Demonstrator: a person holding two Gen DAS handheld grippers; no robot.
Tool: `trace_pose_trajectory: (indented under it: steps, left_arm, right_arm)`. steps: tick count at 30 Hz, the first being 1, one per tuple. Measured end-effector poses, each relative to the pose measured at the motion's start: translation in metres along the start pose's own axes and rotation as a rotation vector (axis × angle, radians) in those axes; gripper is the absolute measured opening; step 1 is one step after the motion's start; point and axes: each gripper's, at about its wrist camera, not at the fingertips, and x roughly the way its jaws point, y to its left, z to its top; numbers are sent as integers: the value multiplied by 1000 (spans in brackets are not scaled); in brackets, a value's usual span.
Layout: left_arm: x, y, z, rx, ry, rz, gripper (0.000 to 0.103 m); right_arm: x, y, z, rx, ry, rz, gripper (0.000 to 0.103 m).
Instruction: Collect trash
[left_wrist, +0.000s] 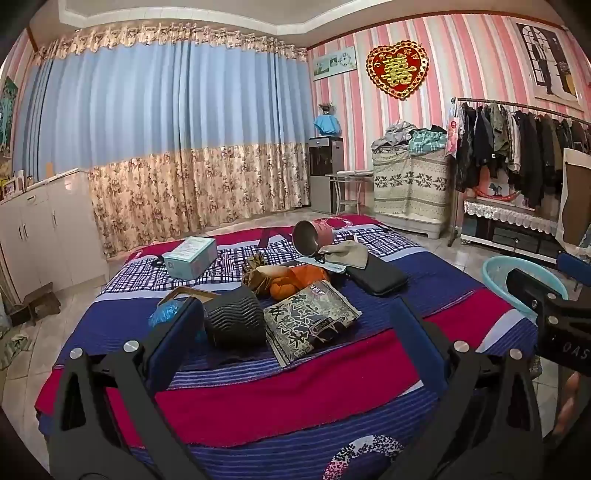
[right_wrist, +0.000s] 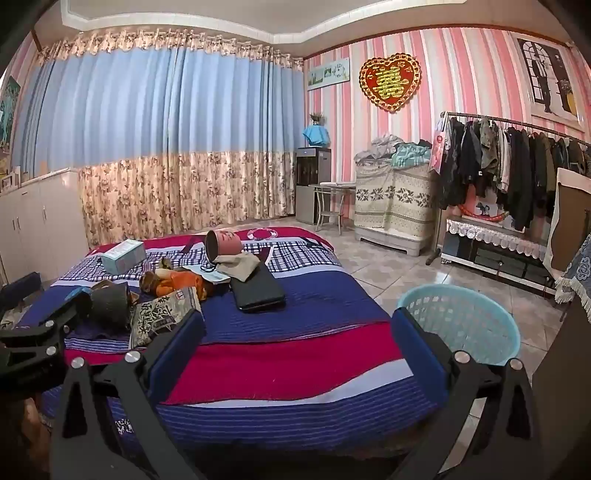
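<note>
fingers (left_wrist: 177, 343) of the left gripper (left_wrist: 291, 339) stand wide apart with nothing between them, hovering over the near end of the bed (left_wrist: 295, 398). left wrist view: every item looks untouched and sits in a cluster mid-bed: printed packet (left_wrist: 310, 325), dark ribbed object (left_wrist: 236, 321), crumpled blue wrapper (left_wrist: 166, 314), orange bundle (left_wrist: 291, 284), tipped pink cup (left_wrist: 314, 236), pale blue box (left_wrist: 190, 256), black case (left_wrist: 376, 275). which of these count as trash can't be told for sure; packet and wrapper look likeliest.

right wrist view: right gripper (right_wrist: 295, 332) also spread wide, empty, aimed at bare bedspread. light blue basket (right_wrist: 461, 328) stands on the floor just beside the bed's right edge and looks empty as far as its inside shows. same clutter sits to the left on the bed (right_wrist: 295, 369), packet (right_wrist: 166, 314) nearest.

judgement: task at the start, nothing collected, all pickups and drops left.
</note>
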Motion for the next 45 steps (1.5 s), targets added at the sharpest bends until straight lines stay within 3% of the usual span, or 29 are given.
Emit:
trace_pose_trajectory:
  steps: [45]
  left_arm:
    - [1,-3,-2,-9,10,-4,98]
  right_arm:
    - [2,-1,2,-25,-1,-14,99]
